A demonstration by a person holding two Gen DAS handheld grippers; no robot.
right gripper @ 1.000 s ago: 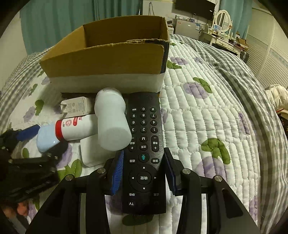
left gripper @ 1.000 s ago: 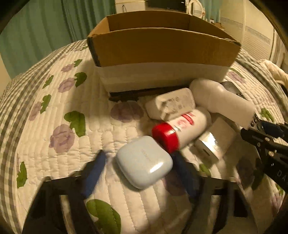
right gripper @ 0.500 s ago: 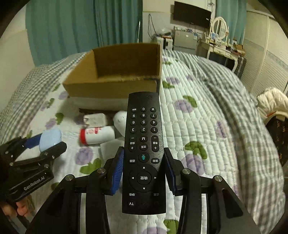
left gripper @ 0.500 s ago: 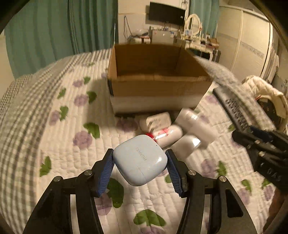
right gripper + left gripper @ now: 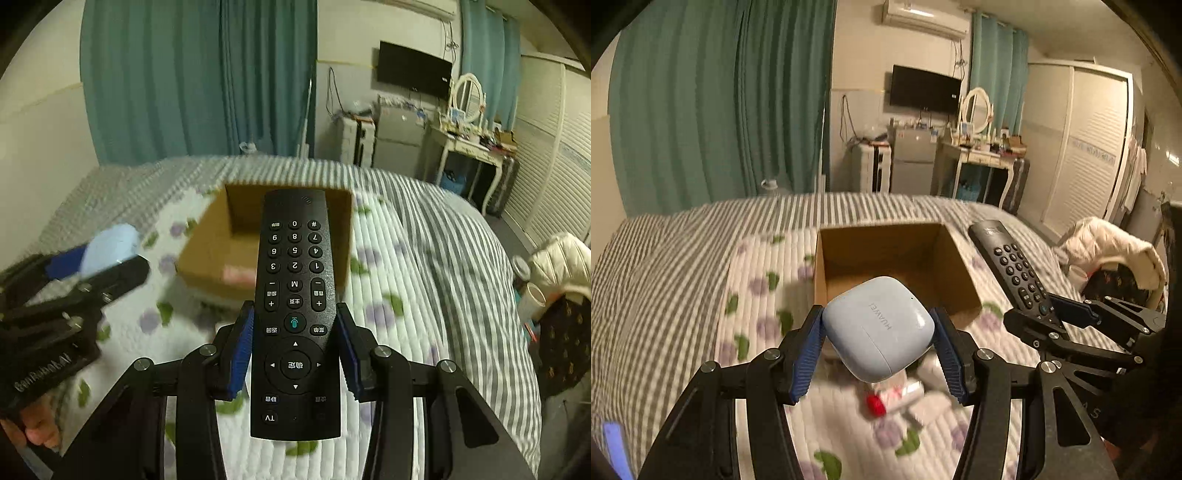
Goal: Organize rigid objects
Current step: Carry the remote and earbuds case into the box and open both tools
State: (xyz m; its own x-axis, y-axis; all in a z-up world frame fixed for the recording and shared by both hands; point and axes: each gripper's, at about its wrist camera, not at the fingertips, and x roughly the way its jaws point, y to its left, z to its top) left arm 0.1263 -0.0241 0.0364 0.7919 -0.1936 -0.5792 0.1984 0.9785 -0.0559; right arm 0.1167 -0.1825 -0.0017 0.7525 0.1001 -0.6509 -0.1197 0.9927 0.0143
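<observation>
My left gripper (image 5: 877, 349) is shut on a pale blue earbud case (image 5: 877, 328) and holds it high above the bed, in front of the open cardboard box (image 5: 886, 258). My right gripper (image 5: 294, 343) is shut on a black TV remote (image 5: 294, 314), held in the air over the box (image 5: 218, 254). The remote (image 5: 1012, 266) and the right gripper show at the right of the left wrist view. The left gripper with the case (image 5: 107, 247) shows blurred at the left of the right wrist view. A red-capped white bottle (image 5: 886, 400) and white items lie on the quilt below.
The floral quilt (image 5: 757, 332) covers the bed, with a grey striped blanket (image 5: 443, 240) at its far side. A white jacket (image 5: 1108, 251) lies on a chair to the right. Teal curtains, a fridge and a dressing table stand behind the bed.
Both grippers have risen well above the bed with their objects. The box and the items on the quilt now look smaller and lower.
</observation>
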